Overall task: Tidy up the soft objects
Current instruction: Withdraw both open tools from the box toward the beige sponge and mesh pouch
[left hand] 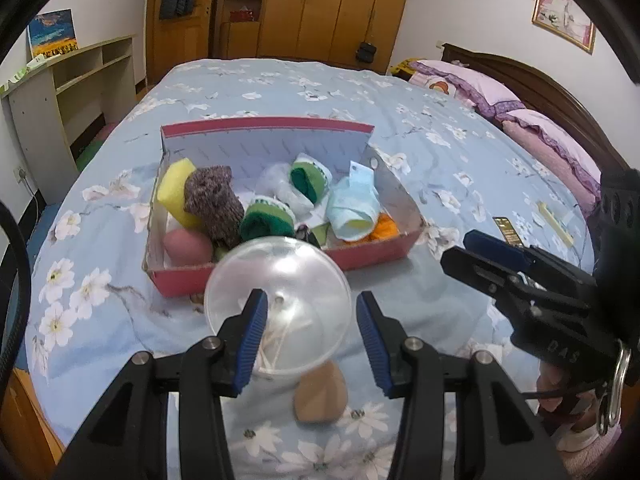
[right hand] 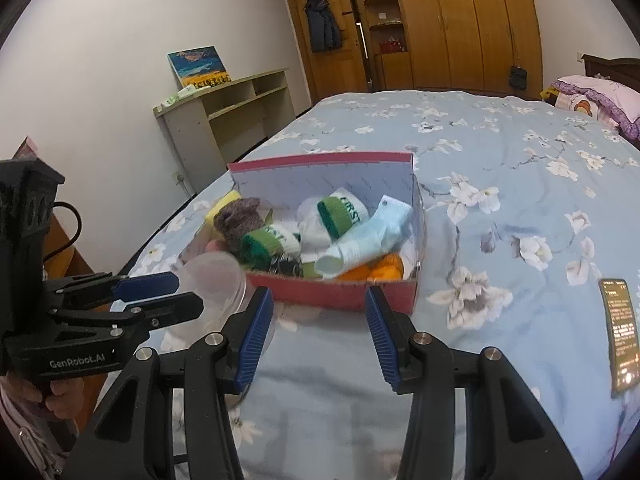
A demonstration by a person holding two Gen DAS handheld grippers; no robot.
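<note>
A red cardboard box (left hand: 372, 254) (right hand: 348, 294) sits on the bed, filled with rolled socks, a yellow sponge (left hand: 174, 188), a brown knitted piece (left hand: 214, 204) and a pink sponge (left hand: 186, 246). A clear round plastic container (left hand: 278, 304) (right hand: 218, 280) with cotton swabs stands between my left gripper's (left hand: 310, 340) open fingers, just in front of the box. A tan makeup sponge (left hand: 320, 396) lies on the bed under the left gripper. My right gripper (right hand: 320, 334) is open and empty, in front of the box; it shows at the right in the left wrist view (left hand: 460, 250).
The bed has a blue floral cover (left hand: 280, 88). A phone (right hand: 620, 332) lies on it at the right. Purple pillows (left hand: 480, 88) are at the headboard. A shelf desk (left hand: 60, 92) stands left of the bed, wardrobes behind.
</note>
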